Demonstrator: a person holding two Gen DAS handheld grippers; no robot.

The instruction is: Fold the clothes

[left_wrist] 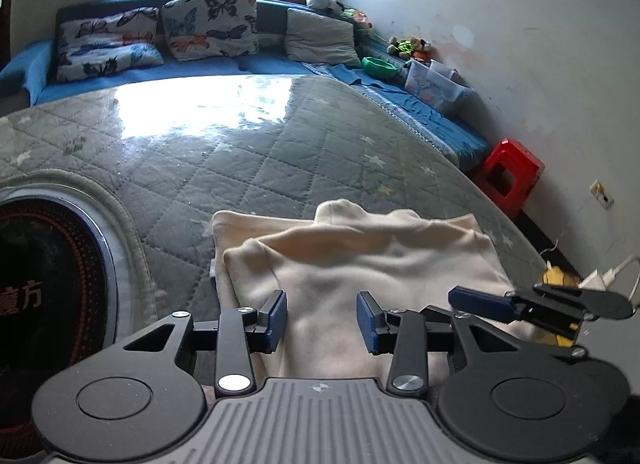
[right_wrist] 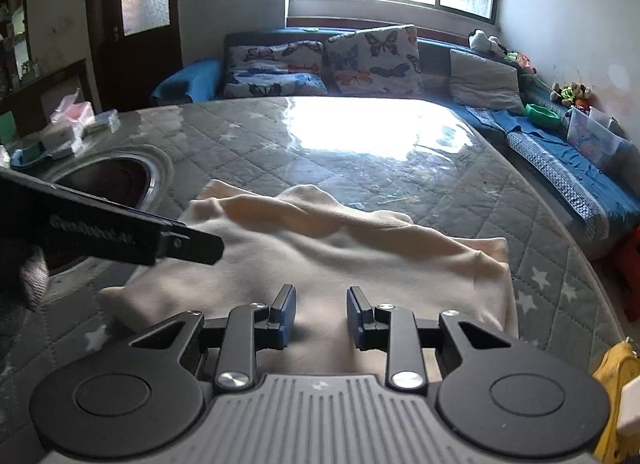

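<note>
A cream garment (left_wrist: pixel 360 260) lies partly folded on the grey quilted table cover (left_wrist: pixel 240 152), its collar pointing away from me. It also shows in the right wrist view (right_wrist: pixel 320 256). My left gripper (left_wrist: pixel 322 322) is open and empty, hovering over the garment's near edge. My right gripper (right_wrist: pixel 321 316) is open and empty over the same near edge. The right gripper shows at the right of the left wrist view (left_wrist: pixel 520 306). The left gripper's body (right_wrist: pixel 120 234) crosses the left of the right wrist view.
A round heater recess (left_wrist: pixel 44 296) is sunk in the table at left. A blue sofa (right_wrist: pixel 560 168) with butterfly cushions (left_wrist: pixel 212 24) wraps the far and right sides. A red stool (left_wrist: pixel 508 172) stands at right. Small boxes (right_wrist: pixel 68 132) lie on the table's far left.
</note>
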